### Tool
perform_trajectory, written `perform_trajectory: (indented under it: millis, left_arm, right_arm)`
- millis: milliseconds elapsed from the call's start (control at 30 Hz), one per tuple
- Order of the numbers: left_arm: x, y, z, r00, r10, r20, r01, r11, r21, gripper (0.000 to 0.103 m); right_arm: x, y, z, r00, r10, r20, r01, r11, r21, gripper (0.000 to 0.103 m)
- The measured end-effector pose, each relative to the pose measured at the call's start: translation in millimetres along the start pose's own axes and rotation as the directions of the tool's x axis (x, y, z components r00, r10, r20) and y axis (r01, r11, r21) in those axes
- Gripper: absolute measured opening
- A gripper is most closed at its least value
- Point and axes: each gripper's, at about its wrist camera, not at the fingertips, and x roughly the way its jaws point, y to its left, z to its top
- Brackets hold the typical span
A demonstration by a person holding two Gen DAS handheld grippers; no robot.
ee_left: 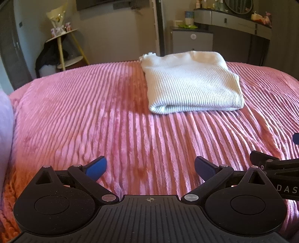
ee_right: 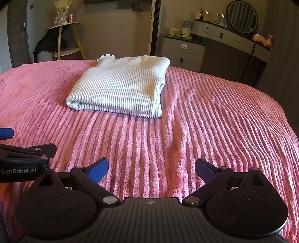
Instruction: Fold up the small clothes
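A white ribbed knit sweater (ee_left: 190, 84) lies folded into a thick rectangle on the pink ribbed bedspread (ee_left: 84, 115), its frilled collar at the far left corner. The right wrist view shows the same sweater (ee_right: 119, 87) ahead and left of centre. My left gripper (ee_left: 150, 168) hovers low over the bedspread well short of the sweater, open, nothing between its blue pads. My right gripper (ee_right: 151, 169) is likewise open and empty, a good way back from the sweater. Each gripper shows at the edge of the other's view.
Past the far edge of the bed stand a round side table with flowers (ee_left: 61, 35), a small drawer cabinet (ee_right: 184, 51) and a grey dressing table with a round mirror (ee_right: 242, 15). A pale lilac cloth (ee_left: 5, 130) sits at the left edge. The bedspread (ee_right: 224, 121) stretches wide to the right.
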Motion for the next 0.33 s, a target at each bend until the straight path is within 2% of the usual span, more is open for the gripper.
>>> perform_trajectory:
  millis: [333]
  left_arm:
    - [-0.6,-3.2,-0.6,1.000,0.023,0.013,-0.023,0.999,0.033,0.103]
  right_arm:
    - [-0.8,0.9,-0.2,1.000,-0.002,0.001,0.002,1.000,0.002,0.099]
